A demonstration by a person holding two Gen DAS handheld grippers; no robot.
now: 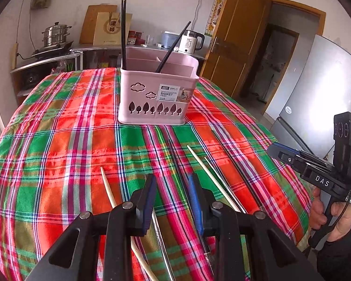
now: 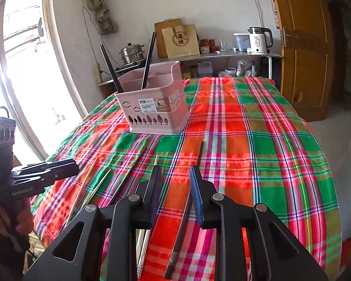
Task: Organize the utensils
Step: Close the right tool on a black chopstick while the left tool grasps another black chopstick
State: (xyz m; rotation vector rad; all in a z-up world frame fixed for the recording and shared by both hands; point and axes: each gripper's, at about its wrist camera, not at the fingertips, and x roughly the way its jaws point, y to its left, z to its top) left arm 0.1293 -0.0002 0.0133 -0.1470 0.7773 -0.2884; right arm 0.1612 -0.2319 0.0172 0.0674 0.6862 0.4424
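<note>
Covering the whole table is a plaid cloth (image 1: 58, 140) of red, green and pink bands, soft and slightly rumpled, with nothing standing between the grippers and the basket. Going left to right in the left wrist view: a pale wooden chopstick (image 1: 108, 188) lies at about 9 o'clock of the left gripper (image 1: 173, 201), slim and round, running under its left finger; the gripper's jaws stand apart with bare cloth between the ribbed blue pads, gripping nothing. A dark chopstick (image 1: 175, 157) lies on the cloth at 12 o'clock of it, hard to pick out against the stripes, and two more pale sticks (image 1: 208, 175) slant away at 2 o'clock. The pink plastic basket (image 1: 152, 93), box-shaped with rounded corners, cut-out clouds and trees and a paper label, sits further off at 12 o'clock, with black chopsticks (image 1: 123, 32) standing in its left compartment and another leaning in the middle. At 3 o'clock a hand (image 1: 327, 217) holds the right gripper (image 2: 175, 196), black and hard-edged. In its own view its jaws are likewise apart and empty, with a dark chopstick (image 2: 183, 222) on the cloth passing under its right finger. A steel steamer pot (image 1: 56, 35) and a white kettle (image 1: 190, 42) stand on the shelf behind.
</note>
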